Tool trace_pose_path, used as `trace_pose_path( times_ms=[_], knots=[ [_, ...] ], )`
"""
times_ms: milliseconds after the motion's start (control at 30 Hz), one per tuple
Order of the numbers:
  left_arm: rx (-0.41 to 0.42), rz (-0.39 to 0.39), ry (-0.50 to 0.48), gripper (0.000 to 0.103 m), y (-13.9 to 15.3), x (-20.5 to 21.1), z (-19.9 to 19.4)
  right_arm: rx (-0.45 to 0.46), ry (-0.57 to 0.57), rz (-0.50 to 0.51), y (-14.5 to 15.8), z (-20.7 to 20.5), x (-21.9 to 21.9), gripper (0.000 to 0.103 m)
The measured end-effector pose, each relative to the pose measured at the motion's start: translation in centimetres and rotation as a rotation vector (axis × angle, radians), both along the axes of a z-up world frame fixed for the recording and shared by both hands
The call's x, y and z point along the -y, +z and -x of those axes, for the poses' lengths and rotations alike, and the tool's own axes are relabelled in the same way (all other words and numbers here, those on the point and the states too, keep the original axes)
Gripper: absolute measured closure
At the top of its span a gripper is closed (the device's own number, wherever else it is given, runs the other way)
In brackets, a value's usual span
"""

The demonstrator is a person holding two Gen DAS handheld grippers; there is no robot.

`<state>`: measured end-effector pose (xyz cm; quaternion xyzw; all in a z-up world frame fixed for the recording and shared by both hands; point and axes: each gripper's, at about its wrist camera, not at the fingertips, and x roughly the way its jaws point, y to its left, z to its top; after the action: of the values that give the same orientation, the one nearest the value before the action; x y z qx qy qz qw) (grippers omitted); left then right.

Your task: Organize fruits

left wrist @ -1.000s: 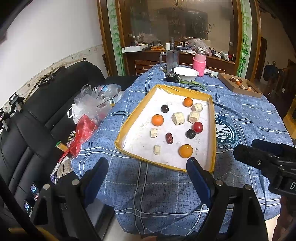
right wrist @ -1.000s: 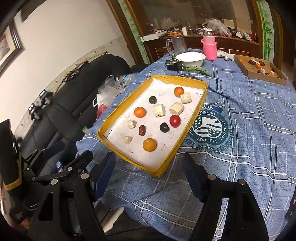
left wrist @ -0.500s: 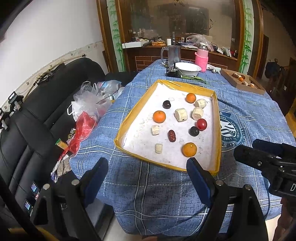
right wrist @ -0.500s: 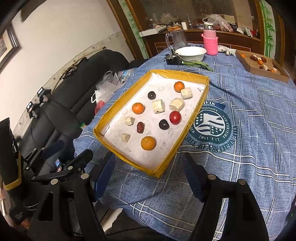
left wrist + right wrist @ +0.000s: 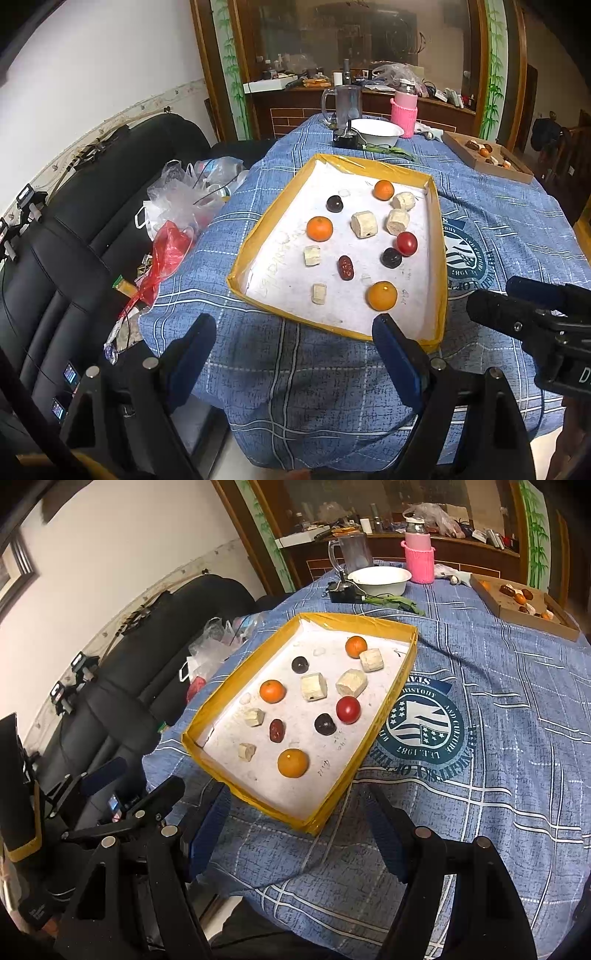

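Note:
A yellow-rimmed tray [image 5: 439, 266] [image 5: 391, 701] on the blue tablecloth holds loose fruit: three oranges, the nearest one [image 5: 382, 295] [image 5: 293, 763] at the front, a red tomato [image 5: 406, 243] [image 5: 348, 709], two dark plums [image 5: 391, 257], a red date [image 5: 345, 267] and several pale chunks [image 5: 364, 224]. My left gripper [image 5: 293, 350] is open and empty, just short of the tray's near edge. My right gripper [image 5: 295, 834] is open and empty, near the tray's front corner.
A cardboard box [image 5: 484, 158] [image 5: 524, 605] with more fruit sits at the far right. A white bowl [image 5: 376, 131], glass mug [image 5: 341, 105] and pink bottle [image 5: 404, 107] stand at the table's far end. A black sofa with plastic bags [image 5: 177, 206] lies left.
Both grippers have moved forward toward the tray, which now looks larger and closer. Both stay open and empty.

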<state>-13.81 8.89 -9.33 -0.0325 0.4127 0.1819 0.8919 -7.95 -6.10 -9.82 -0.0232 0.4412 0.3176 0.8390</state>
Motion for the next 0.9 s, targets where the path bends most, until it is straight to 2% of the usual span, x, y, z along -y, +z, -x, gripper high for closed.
trace_pose_path(
  times_ms=[900],
  knots=[
    [-0.023,0.012,0.006,0.015,-0.9,-0.8,-0.4,-0.008,0.007,0.029,-0.4,-0.5,-1.2,0.03]
  ],
)
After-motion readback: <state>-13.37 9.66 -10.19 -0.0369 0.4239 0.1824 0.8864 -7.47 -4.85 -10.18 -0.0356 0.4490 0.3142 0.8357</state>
